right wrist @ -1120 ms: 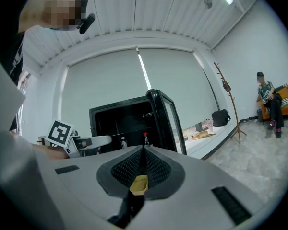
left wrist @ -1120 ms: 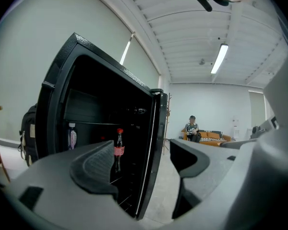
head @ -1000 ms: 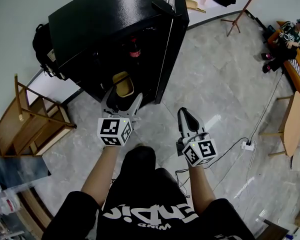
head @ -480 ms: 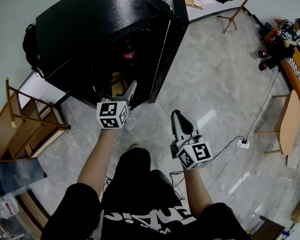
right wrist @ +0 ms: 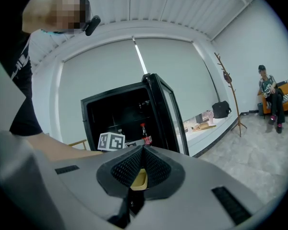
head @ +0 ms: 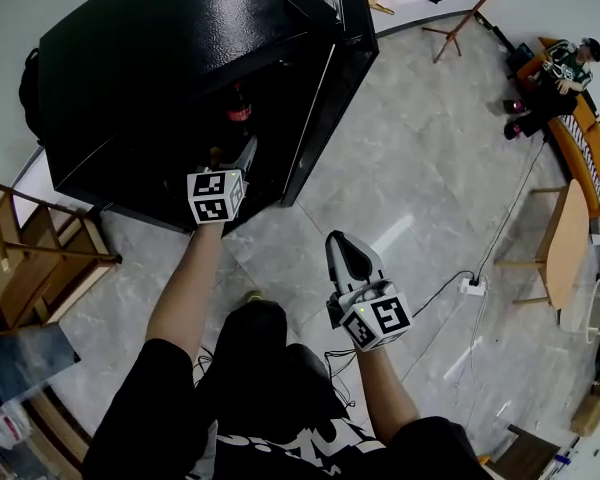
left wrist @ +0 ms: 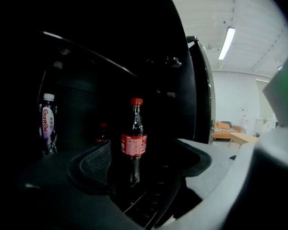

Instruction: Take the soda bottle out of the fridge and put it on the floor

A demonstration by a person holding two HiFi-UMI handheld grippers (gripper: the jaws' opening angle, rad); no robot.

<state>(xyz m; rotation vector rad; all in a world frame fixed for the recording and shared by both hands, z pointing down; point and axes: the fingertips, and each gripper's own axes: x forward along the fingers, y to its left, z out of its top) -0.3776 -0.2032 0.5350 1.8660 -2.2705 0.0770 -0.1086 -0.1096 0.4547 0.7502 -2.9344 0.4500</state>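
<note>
The soda bottle (left wrist: 133, 140), red cap and red label, stands upright on a shelf inside the black fridge (head: 180, 58), whose door (head: 325, 98) hangs open. From above only its red top (head: 238, 108) shows in the dark interior. My left gripper (head: 242, 160) reaches into the fridge opening. Its jaws are open, and the bottle stands a short way ahead between them, untouched (left wrist: 144, 164). My right gripper (head: 342, 253) hangs shut over the floor outside, pointing at the fridge (right wrist: 129, 114), where the bottle (right wrist: 144, 134) shows small.
A white-capped bottle (left wrist: 47, 123) stands at the shelf's left and another red-capped bottle (left wrist: 102, 131) further back. A wooden frame (head: 30, 258) stands left of the fridge. A power strip (head: 470, 286) with cable lies on the tiled floor. A person (head: 560, 68) sits at the far right.
My left gripper has moved forward from in front of the fridge into its opening, towards the bottle. The view has closed in on the fridge. The right gripper stayed shut and low.
</note>
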